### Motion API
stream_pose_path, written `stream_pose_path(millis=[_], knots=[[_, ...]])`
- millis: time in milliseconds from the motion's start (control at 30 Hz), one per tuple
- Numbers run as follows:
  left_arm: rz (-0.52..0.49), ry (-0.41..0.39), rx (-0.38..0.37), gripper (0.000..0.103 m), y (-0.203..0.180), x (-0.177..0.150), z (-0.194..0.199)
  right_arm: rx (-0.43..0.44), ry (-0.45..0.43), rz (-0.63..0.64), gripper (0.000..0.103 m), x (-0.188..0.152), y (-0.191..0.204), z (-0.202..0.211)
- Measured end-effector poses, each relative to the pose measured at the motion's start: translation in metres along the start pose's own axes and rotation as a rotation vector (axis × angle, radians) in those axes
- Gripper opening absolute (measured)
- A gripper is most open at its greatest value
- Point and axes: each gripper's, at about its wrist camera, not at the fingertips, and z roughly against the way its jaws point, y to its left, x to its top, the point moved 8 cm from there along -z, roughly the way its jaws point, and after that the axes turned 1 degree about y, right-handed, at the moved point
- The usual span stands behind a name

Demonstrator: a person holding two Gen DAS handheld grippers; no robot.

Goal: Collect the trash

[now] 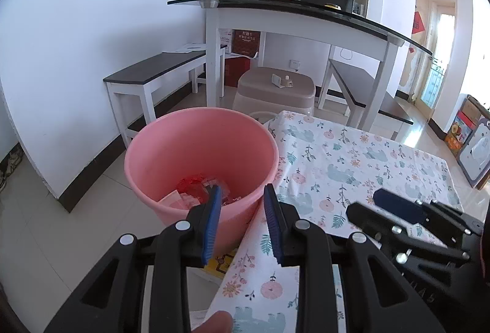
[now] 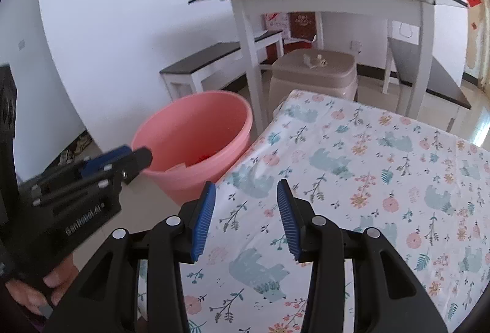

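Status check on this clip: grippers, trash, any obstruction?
Left gripper open, empty, at pink bin. Right gripper open, empty, over floral tablecloth. Red wrappers in bin. Nothing in the way.

— Where's the bucket (image 1: 200, 161) from where I'm steering?

— On the floor, just beside the left corner of the cloth-covered table (image 2: 382, 173), with wrappers (image 1: 196, 193) lying in its bottom.

— And behind it?

— A bench (image 1: 153, 69) along the wall, then the glass-topped desk (image 1: 300, 17); a stool (image 1: 275, 88) stands under the desk, beyond the table's far edge.
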Motion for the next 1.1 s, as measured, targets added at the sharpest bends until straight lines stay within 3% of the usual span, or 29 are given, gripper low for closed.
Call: stream_pose_path(millis=[400,1100], knots=[[0.004,-0.009,-0.004,0.028,-0.013,-0.005,0.007,-0.04,-0.073,-0.001,0.043,0.009,-0.007,0.021],[-0.014,-0.029,-0.017,0.028,-0.022,-0.006,0.019,-0.087,-0.112,0.016,0.043,0.011,-0.008,0.04]])
